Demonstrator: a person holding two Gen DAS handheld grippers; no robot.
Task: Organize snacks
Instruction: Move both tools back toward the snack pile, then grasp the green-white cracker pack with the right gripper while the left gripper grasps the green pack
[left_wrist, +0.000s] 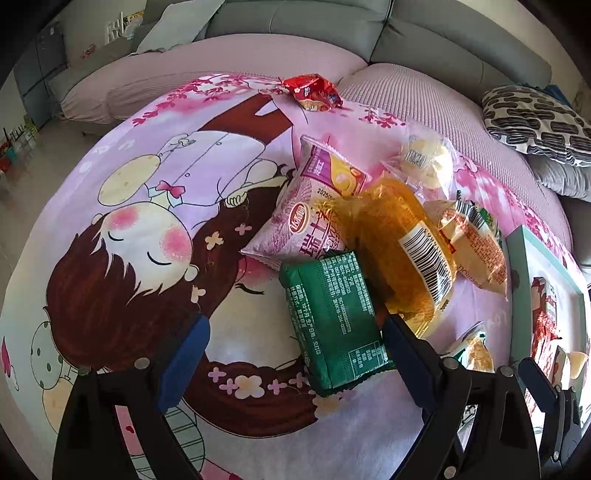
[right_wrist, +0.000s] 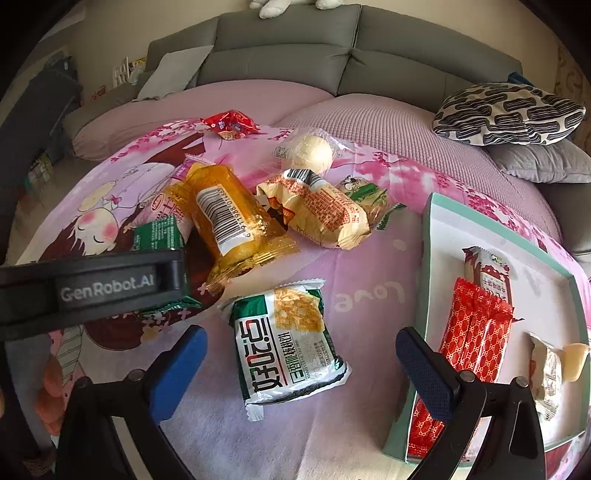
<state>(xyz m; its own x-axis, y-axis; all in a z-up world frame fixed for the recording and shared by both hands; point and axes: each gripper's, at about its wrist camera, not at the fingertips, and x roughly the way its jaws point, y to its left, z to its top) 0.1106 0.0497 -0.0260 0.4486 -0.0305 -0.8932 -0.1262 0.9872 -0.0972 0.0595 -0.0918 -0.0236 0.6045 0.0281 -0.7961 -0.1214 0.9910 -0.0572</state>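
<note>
I read "GenRobot.AI" on the left claw's black body, "Love" upside down on the pink cartoon blanket, and "2025" on the purple snack packet.

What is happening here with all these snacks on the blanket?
A person is sorting snacks with two handheld grippers. The left gripper stands open around a green packet; the right gripper stands open around a green-and-white packet. Neither is gripped yet. A teal-rimmed tray already holds some snacks; others remain piled on the blanket.
</note>
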